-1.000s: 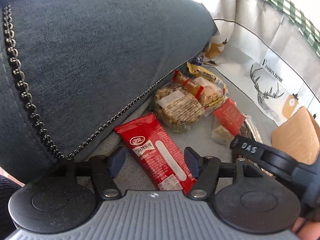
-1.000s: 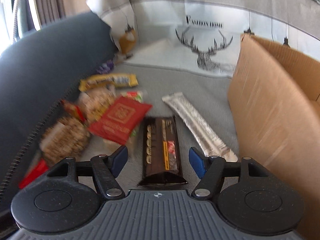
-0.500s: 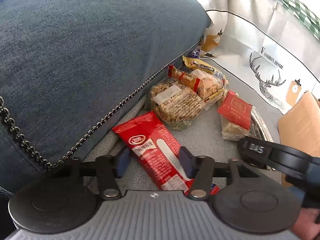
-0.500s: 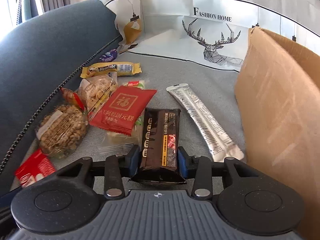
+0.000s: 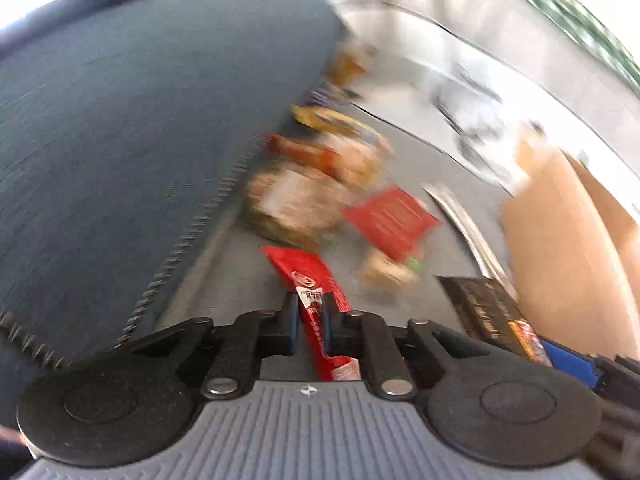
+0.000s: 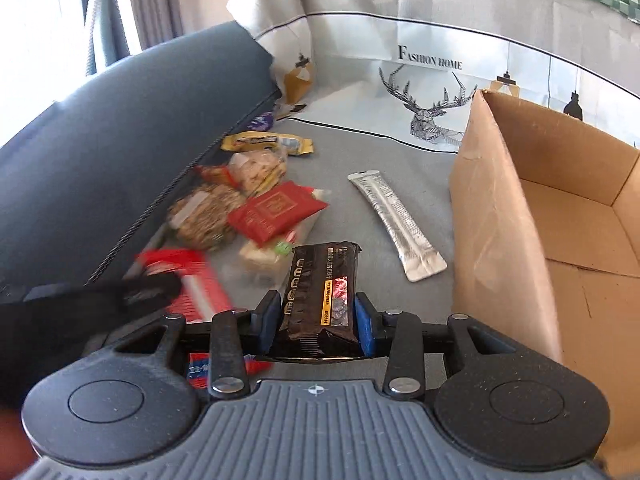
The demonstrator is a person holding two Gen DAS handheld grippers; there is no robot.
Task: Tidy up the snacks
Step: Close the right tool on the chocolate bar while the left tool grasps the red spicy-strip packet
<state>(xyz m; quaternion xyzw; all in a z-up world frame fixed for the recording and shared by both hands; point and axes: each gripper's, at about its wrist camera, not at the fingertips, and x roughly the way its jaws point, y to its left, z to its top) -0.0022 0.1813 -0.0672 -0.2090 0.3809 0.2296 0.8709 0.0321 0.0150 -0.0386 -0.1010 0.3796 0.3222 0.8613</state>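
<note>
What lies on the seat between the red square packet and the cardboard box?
In the right wrist view, only the silver stick sachet lies between the red square packet and the cardboard box, on otherwise bare grey fabric.

Right tongs (image 6: 316,320) clamped on black snack bar (image 6: 320,300), cardboard box (image 6: 504,232) just right, silver sachet (image 6: 396,224) beyond

Grey sofa seat (image 6: 344,152), dark blue cushion (image 6: 120,132), bright curtained window (image 6: 132,4).

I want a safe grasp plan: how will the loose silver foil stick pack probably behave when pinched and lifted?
The silver stick pack is long, thin and flat, so it probably sags at its free end. Its glossy foil may slip between pads. It looks light.
</note>
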